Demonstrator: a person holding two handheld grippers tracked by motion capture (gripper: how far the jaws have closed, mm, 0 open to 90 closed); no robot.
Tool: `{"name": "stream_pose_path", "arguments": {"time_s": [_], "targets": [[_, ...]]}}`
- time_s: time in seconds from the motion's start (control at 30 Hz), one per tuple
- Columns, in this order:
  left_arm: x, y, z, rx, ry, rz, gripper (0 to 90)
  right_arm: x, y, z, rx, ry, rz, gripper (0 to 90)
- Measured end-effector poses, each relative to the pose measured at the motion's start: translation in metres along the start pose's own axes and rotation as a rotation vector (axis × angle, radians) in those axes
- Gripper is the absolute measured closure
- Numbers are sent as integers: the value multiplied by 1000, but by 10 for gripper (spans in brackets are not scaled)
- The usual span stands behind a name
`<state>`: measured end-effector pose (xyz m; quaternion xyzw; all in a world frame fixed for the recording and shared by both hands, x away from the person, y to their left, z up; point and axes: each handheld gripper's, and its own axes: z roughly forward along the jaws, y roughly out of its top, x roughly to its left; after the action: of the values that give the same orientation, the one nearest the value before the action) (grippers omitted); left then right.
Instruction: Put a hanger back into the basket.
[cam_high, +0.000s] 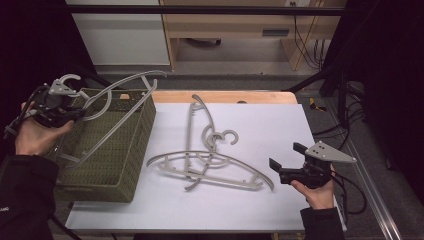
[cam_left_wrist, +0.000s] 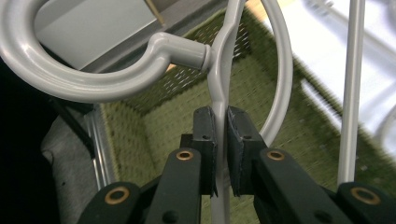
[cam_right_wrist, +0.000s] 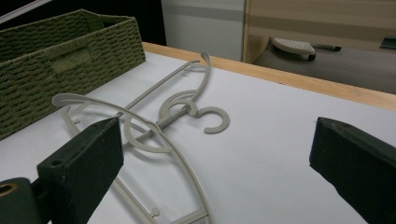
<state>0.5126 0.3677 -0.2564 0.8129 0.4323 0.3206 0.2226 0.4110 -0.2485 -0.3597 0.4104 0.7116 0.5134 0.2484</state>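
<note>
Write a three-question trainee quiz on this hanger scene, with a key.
1. True or false: the left gripper is shut on a hanger.
2. How many hangers lie on the table? A) one B) two C) four
3. Over what is the held hanger? Fill in: the green ____.

Key
1. True: its pads clamp the hanger's neck below the hook.
2. B: one hanger lies across another.
3. Basket. The right gripper stands open and empty near the table's right edge.
</note>
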Motion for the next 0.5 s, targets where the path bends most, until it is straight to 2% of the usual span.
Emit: {"name": "stream_pose_path", "arguments": {"time_s": [0.1, 0.2, 0.23, 0.33, 0.43, 0.5], "targets": [[8, -9, 3, 12, 20, -15, 827, 0, 0, 0, -1, -1, 1, 33], [16, -14, 4, -2, 24, -42, 827, 0, 0, 0, 0, -1, 3, 33], [17, -14, 4, -1, 26, -42, 827, 0, 0, 0, 0, 0, -1, 33], [19, -15, 8, 28, 72, -13, 827, 0, 0, 1, 2, -2, 1, 33], [23, -18, 11, 23, 68, -28, 827, 0, 0, 1, 4, -2, -1, 33], [24, -20, 16, 35, 73, -24, 827, 0, -1, 1, 6, -1, -3, 33]]}}
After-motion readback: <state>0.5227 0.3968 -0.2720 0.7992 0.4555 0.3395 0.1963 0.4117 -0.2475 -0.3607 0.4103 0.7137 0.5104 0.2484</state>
